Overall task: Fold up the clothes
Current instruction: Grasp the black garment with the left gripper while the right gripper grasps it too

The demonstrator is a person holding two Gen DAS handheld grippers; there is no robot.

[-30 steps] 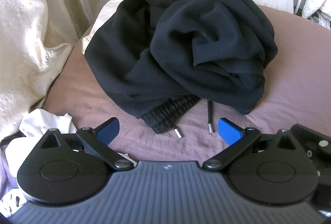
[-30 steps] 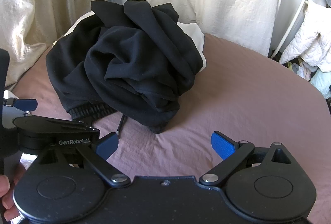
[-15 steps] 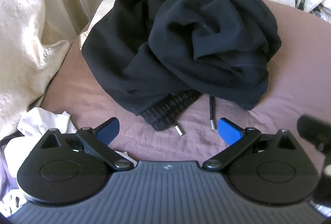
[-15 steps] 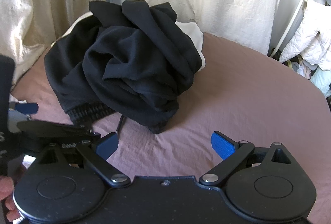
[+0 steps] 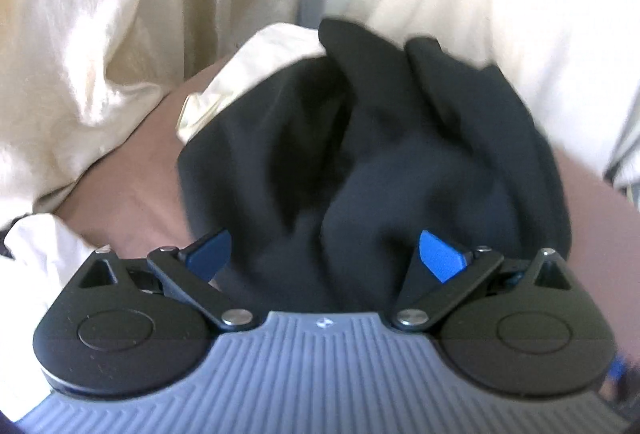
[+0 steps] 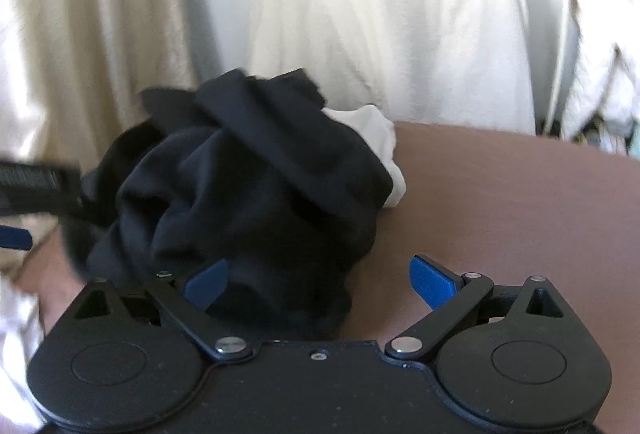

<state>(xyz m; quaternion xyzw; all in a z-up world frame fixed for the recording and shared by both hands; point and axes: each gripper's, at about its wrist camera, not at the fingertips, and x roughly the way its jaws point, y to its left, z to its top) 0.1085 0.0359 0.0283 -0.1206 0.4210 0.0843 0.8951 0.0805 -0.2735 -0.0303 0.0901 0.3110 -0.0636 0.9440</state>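
Note:
A crumpled black garment (image 5: 360, 169) lies bunched in a heap on the mauve bed sheet (image 5: 132, 169). My left gripper (image 5: 324, 254) is open right over the heap's near side, its blue pads (image 5: 440, 254) spread wide with black cloth between them. In the right wrist view the same black heap (image 6: 248, 193) fills the lower left. My right gripper (image 6: 316, 282) is open at the heap's near right edge. Its left pad (image 6: 206, 282) is over the cloth and its right pad over the bare sheet (image 6: 500, 201). The garment's waistband and drawstrings are hidden. Both views are blurred.
A cream cloth (image 5: 240, 81) lies under the heap at the back left and shows as a white fold (image 6: 380, 145) on the right. Cream curtains (image 5: 100, 13) and a draped sheet (image 6: 380, 25) close the far side. White laundry (image 5: 36, 258) lies at the near left. The left gripper's body (image 6: 36, 185) enters from the left.
Both grippers have moved forward onto the black heap, which now fills the space between the fingers. The waistband and drawstrings have dropped out of sight. Both stay open.

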